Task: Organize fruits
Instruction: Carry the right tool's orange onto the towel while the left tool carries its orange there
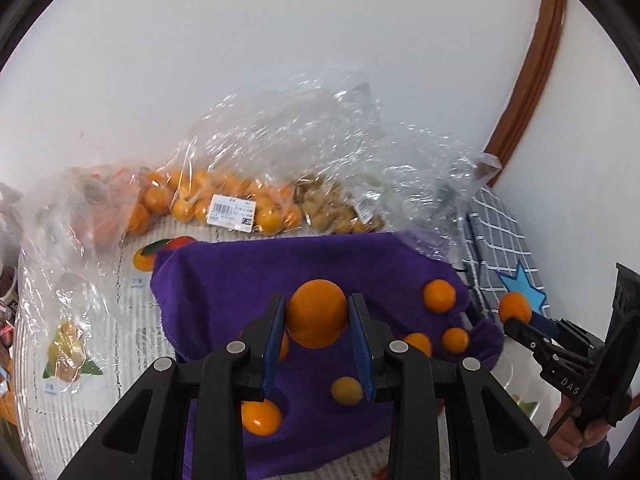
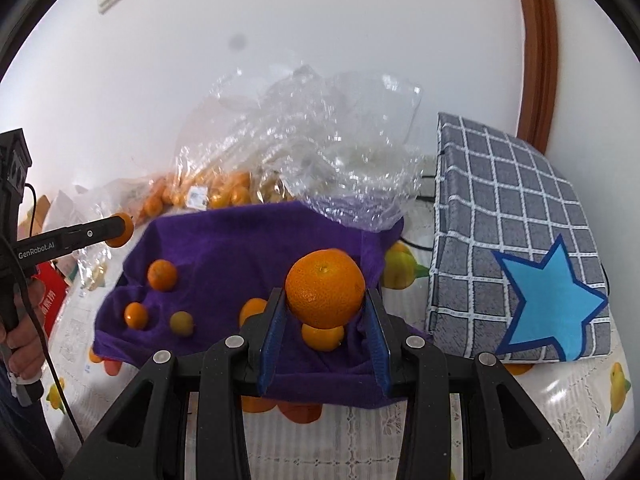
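In the left wrist view my left gripper [image 1: 317, 314] is shut on a smooth orange [image 1: 316, 304], held above a purple cloth [image 1: 224, 276]. In the right wrist view my right gripper [image 2: 325, 300] is shut on a larger mandarin [image 2: 325, 280] over the same purple cloth [image 2: 224, 248]. Each view also catches the other hand: the right gripper [image 1: 516, 314] at the far right with its mandarin [image 1: 514, 306], the left gripper [image 2: 122, 231] at the far left with its orange [image 2: 124, 236]. Several loose small oranges [image 1: 439, 295] [image 2: 162, 275] lie on the cloth.
Clear plastic bags of oranges [image 1: 224, 200] and brownish fruit [image 1: 332, 212] are piled at the back against a white wall. An empty crumpled bag [image 2: 340, 160] overhangs the cloth. A grey checked cushion with a blue star [image 2: 520, 240] stands at the right. A fruit-print tablecloth [image 1: 80, 340] covers the table.
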`<state>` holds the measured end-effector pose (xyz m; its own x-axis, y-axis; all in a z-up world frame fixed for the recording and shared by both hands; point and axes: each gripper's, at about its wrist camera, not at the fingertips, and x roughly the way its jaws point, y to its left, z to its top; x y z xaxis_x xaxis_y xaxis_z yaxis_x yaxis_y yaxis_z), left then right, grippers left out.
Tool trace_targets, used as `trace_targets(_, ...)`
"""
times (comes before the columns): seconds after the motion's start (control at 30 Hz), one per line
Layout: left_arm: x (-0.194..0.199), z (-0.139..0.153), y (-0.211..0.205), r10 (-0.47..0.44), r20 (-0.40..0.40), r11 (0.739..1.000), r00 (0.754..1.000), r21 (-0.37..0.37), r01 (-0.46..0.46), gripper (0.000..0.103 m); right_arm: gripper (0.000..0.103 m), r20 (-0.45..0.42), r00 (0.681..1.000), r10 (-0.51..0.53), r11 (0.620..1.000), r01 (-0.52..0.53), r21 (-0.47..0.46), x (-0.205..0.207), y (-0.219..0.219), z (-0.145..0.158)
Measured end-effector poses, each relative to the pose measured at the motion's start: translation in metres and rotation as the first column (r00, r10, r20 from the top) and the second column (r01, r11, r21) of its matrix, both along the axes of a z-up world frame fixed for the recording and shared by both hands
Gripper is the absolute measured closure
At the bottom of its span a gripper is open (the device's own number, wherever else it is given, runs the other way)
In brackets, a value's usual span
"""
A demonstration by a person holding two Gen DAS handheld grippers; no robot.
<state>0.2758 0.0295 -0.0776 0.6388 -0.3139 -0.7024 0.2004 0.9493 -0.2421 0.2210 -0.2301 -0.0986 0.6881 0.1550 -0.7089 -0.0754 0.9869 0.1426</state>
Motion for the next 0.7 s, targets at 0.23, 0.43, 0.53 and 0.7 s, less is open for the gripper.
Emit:
trace_targets(0.23, 0.018, -0.018, 0.017, 0.047, -0.063, 0.998, 0.997, -0.033, -0.049, 0.073, 0.064, -0.046, 0.999, 0.011, 1.0, -0.01, 0.008, 0.023, 0.011, -0.024)
trace_targets(0.43, 0.023, -0.024, 0.031, 0.077, -0.083, 0.995, 0.994, -0.05, -0.081, 0.073, 0.064, -0.073, 0.997, 0.022, 1.0, -0.02, 0.02, 0.038, 0.019, -0.042)
trace_targets(0.53, 0.024, -0.026, 0.033, 0.079, -0.086, 0.995, 0.993, -0.052, -0.084, 0.073, 0.064, -0.083, 0.996, 0.031, 0.999, -0.029, 0.021, 0.043, 0.023, -0.048)
trace_targets(0.7, 0.025, -0.028, 0.032, 0.075, -0.091, 0.996, 0.993, -0.046, -0.079, 0.073, 0.064, -0.1, 0.994, 0.036, 0.999, -0.034, 0.016, 0.049, 0.026, -0.056)
